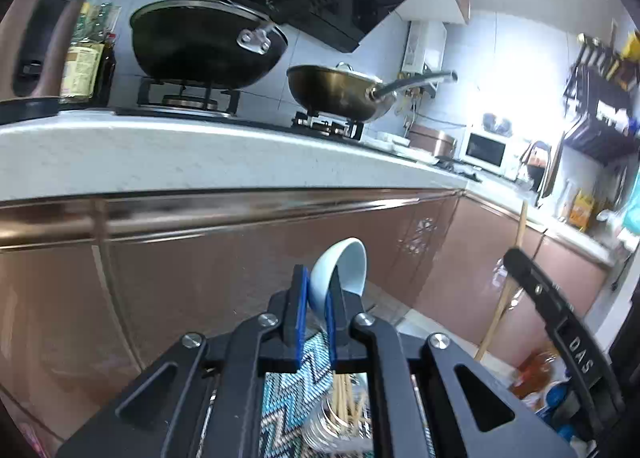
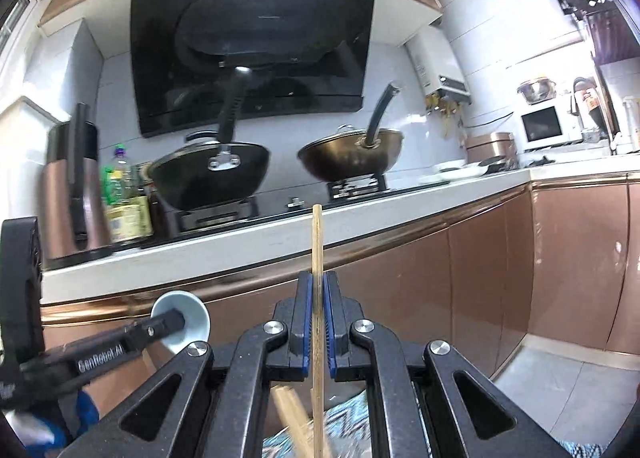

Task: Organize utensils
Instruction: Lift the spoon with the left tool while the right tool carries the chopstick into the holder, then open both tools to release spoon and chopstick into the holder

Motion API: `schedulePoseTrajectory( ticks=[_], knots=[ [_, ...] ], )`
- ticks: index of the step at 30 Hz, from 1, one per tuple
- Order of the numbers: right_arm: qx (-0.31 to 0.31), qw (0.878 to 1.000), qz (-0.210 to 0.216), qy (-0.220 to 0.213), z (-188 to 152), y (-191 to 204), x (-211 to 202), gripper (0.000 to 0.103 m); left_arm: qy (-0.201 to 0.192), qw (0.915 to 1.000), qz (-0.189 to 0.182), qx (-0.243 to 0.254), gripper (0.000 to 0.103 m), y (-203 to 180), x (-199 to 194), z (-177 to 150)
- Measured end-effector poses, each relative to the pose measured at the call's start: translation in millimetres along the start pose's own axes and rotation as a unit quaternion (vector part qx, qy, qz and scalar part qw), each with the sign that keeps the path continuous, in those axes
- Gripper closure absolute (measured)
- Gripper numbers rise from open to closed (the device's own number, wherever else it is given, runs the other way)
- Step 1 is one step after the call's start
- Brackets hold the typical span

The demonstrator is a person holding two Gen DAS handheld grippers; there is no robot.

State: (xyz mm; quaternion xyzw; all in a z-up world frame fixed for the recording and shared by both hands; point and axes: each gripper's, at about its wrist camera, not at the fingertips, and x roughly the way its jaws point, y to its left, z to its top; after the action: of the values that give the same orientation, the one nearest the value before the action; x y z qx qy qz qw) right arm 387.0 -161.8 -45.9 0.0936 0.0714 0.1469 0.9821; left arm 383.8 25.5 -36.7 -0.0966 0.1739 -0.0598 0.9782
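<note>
Basically both grippers are loaded, seen against the kitchen desk (image 1: 200,154) with the gas stove on it. Left gripper (image 1: 318,308) — blue pads pinched on a pale blue ceramic spoon (image 1: 344,270), bowl end sticking up past the fingertips, in front of the copper cabinet doors (image 1: 200,278) below the desk edge. In the right wrist view the same spoon (image 2: 188,318) shows low at left, below the desk, with the left gripper's black finger across it.

Right gripper (image 2: 319,322) — jaws closed tight on a thin wooden utensil (image 2: 317,242), flat like a chopstick or spatula handle, cannot tell which. It stands upright, its top end level with the desk's front edge, under the stove knob. From the left wrist view that wooden stick (image 1: 504,290) leans at far right, below the desk corner, beside the right gripper's black body.

Under the left gripper, well below desk height: a clear jar (image 1: 340,418) with more wooden sticks in it, standing on a blue zigzag-patterned cloth (image 1: 288,398). More stick ends (image 2: 292,414) are blurred beneath the right gripper.

On the desk: a black wok (image 1: 204,46) on the left burner, a bronze wok (image 1: 340,94) on the right burner, oil bottles (image 1: 86,58) left of the black wok, a white microwave (image 1: 486,148) far along to the right.
</note>
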Motion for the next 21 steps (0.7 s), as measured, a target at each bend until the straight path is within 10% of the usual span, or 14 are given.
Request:
schedulePoseTrajectory(
  ticks=[15,21],
  knots=[
    [0.003,0.999,-0.019,0.032,-76,-31,23,0.095,-0.001,0.9989,0.008,0.047,0.094,-23,60,-67],
    [-0.001,0.999,-0.023,0.045,-79,-30,8,0.07,0.017,0.9986,-0.007,0.049,0.087,-25,60,-76]
  ],
)
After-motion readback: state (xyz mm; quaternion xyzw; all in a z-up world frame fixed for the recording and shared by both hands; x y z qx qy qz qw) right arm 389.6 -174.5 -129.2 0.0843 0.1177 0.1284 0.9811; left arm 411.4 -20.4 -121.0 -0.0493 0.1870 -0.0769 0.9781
